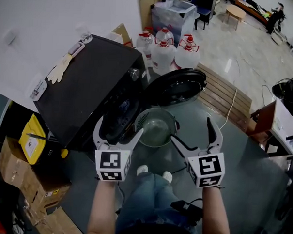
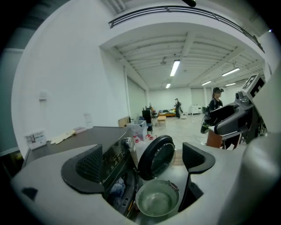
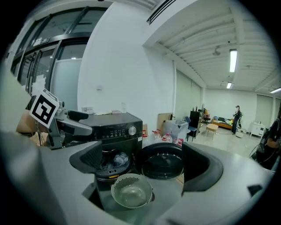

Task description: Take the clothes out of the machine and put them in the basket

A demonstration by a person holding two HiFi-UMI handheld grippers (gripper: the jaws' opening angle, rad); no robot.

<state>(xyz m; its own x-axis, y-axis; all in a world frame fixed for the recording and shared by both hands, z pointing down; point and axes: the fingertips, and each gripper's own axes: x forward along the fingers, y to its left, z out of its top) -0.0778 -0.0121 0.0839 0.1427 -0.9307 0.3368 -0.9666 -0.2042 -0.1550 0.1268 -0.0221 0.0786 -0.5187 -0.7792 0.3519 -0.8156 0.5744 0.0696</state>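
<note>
Inside open machine (image 1: 89, 87), clothes (image 3: 115, 157), empty basket (image 1: 158, 129) before it, left tool (image 1: 121, 125) and right tool (image 1: 191, 128) spread.

Basket (image 1: 155, 131) before machine (image 1: 85, 82), clothes (image 3: 118, 159) inside.

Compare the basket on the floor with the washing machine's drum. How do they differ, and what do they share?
The drum holds clothes; the basket is empty. The drum opens sideways, to the front; the basket opens upward. The drum sits inside a black machine; the basket is pale and perforated, standing free on the floor. Both have round openings.
</note>
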